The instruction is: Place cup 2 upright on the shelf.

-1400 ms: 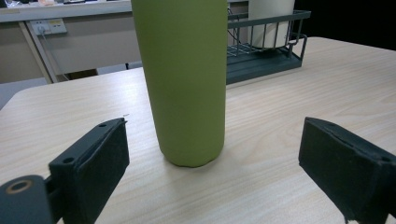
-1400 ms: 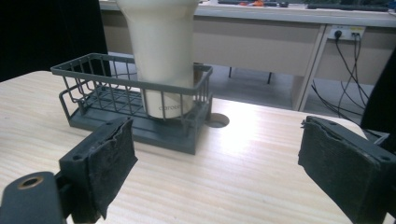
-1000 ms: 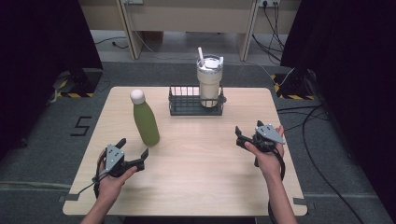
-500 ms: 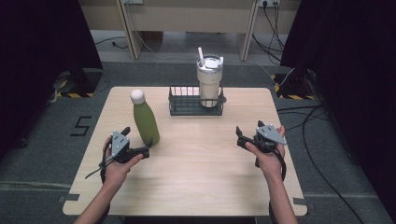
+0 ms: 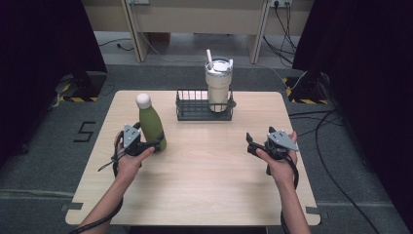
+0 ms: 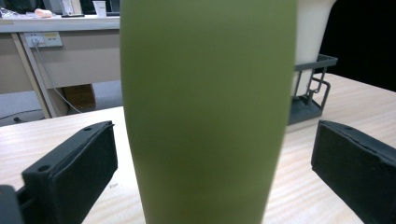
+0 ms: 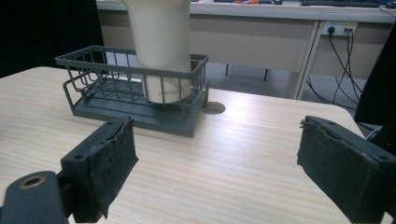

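High view: a green bottle (image 5: 151,125) stands upright on the wooden surface (image 5: 204,180), long axis vertical, white cap up, left of a dark wire basket (image 5: 192,110). A cream tumbler (image 5: 218,90) with a straw stands upright in the basket's right end. The left gripper (image 5: 150,145) sits at the bottle's base, its fingers reaching around the lower body. The right gripper (image 5: 252,144) is held above the right part of the surface, well apart from basket and bottle.

Left gripper view: the bottle (image 6: 205,107) rises between the spread fingers (image 6: 74,168), a gap on each side, neither pad touching it.

Right gripper view: the fingers (image 7: 100,165) are spread wide with nothing between them, aimed toward the basket (image 7: 135,100) and tumbler (image 7: 163,49).
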### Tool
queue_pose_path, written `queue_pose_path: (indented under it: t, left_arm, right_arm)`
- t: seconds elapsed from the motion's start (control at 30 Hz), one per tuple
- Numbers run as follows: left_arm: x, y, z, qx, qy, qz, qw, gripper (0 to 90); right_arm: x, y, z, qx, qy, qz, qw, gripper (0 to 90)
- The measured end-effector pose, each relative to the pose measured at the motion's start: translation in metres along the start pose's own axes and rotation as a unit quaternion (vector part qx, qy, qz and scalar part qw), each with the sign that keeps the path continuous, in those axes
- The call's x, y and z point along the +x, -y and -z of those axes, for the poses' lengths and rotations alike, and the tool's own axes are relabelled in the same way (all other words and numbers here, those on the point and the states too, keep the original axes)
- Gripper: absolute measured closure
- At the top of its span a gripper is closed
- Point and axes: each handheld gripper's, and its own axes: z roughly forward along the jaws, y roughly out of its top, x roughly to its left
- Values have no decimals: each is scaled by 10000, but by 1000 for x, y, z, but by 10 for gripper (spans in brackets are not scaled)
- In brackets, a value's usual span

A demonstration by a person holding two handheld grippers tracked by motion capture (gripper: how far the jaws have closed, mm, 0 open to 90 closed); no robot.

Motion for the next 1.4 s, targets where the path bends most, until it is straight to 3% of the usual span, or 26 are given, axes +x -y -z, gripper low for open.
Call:
queue_pose_path:
  t: [0.3,0.43,0.6,1.07,1.4]
  left_arm:
    - [1,-3,-7,-17,-49,-63,10000,44]
    - [3,-1,-8,-38,-138,-107,9998,146]
    - [1,-1,-6,-85,-113,-126,9998,198]
    - [1,-3,-7,-57,-25,-119,9999,204]
    - [-4,-17,-10,-219,75,-152,9996,204]
  right_arm:
    - [0,1,-1,29,14,7,10000,119]
    - [-1,1,-1,42,10,-5,10000,119]
    - [-1,1,-1,50,17,-13,10000,119]
    - [-2,3,-3,91,45,-35,9999,121]
    - [-3,2,-2,66,55,-56,9999,127]
